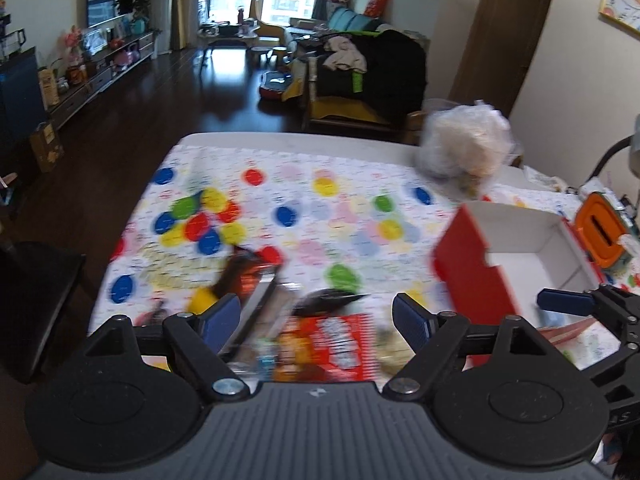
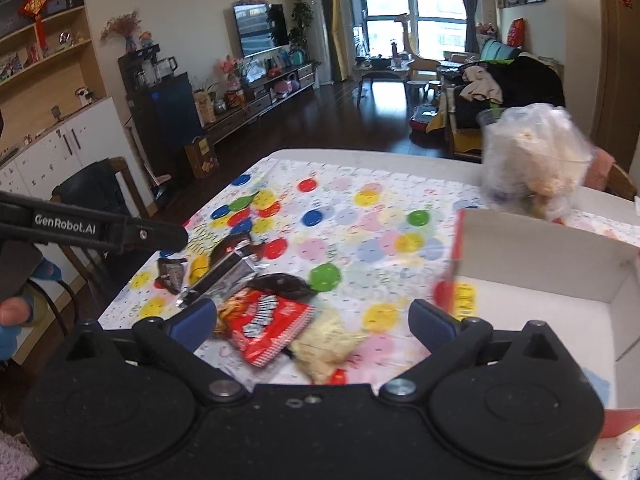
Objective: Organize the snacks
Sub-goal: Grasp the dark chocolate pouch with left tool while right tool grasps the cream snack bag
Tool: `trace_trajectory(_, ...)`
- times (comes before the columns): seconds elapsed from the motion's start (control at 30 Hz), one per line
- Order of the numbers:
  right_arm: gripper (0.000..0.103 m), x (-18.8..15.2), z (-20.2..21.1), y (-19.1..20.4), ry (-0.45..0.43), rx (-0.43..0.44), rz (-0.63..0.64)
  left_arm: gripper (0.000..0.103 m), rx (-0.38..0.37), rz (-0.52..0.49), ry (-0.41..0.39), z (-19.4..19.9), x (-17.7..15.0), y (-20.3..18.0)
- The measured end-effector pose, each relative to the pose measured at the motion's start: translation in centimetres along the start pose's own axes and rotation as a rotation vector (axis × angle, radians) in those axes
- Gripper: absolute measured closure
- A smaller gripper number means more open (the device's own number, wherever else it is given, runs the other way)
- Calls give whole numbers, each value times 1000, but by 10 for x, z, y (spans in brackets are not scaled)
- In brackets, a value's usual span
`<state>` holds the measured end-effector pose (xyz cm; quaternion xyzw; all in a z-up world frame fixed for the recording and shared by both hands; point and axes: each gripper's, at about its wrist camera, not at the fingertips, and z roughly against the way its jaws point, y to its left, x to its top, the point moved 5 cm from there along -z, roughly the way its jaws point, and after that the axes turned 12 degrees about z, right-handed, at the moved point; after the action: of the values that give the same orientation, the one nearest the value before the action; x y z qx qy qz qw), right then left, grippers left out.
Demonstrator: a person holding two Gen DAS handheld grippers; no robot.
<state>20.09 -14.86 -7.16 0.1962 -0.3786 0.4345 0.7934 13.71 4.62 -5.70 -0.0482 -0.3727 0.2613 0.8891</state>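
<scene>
A pile of snack packets lies on the balloon-print tablecloth (image 2: 360,216): a red packet (image 2: 266,326), a pale yellow one (image 2: 328,344), a black one (image 2: 284,284) and a silvery dark one (image 2: 224,276). My right gripper (image 2: 314,320) hovers over the pile, open, nothing between its fingers. My left gripper (image 1: 316,320) is open above the same red packet (image 1: 336,344) and the dark packets (image 1: 248,280), gripping none. To the right stands a red box with a white inside (image 2: 540,248), also in the left wrist view (image 1: 520,240); a yellow item (image 2: 464,300) lies in it.
A clear plastic bag of pale snacks (image 2: 536,160) sits behind the box. An orange-lidded container (image 1: 600,236) stands at the far right. A dark chair (image 2: 92,188) is off the table's left edge. A hand in a blue sleeve (image 2: 12,316) shows at the left.
</scene>
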Motion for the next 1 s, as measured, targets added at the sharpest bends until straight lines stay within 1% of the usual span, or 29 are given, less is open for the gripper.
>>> trace_trajectory(0.17, 0, 1, -34, 25, 63, -21, 83, 20, 23, 53, 49, -13, 5, 55)
trace_trajectory(0.23, 0, -3, -46, 28, 95, -43, 82, 20, 39, 70, 57, -17, 6, 71)
trace_trajectory(0.3, 0, -8, -57, 25, 125, -65, 41, 20, 52, 92, 65, -22, 6, 87)
trace_trajectory(0.47, 0, -18, -80, 10, 182, -128, -145, 20, 80, 144, 100, -42, 3, 122)
trace_trajectory(0.53, 1, -21, -90, 4, 207, -167, -202, 20, 83, 157, 116, -51, 3, 131)
trace_trajectory(0.6, 2, -26, -98, -3, 230, -199, -260, 20, 101, 164, 119, -61, 4, 140)
trace_trajectory(0.67, 4, -31, -106, -9, 252, -210, -317, 20, 121, 167, 127, -73, 5, 147)
trace_trajectory(0.73, 8, -35, -112, -13, 275, -222, -355, 20, 141, 175, 143, -85, 5, 154)
trace_trajectory(0.87, 12, -43, -122, -19, 309, -249, -417, 20, 155, 170, 166, -102, 3, 161)
trace_trajectory(1.0, 19, -48, -128, -21, 330, -263, -455, 20, 178, 164, 194, -116, -2, 167)
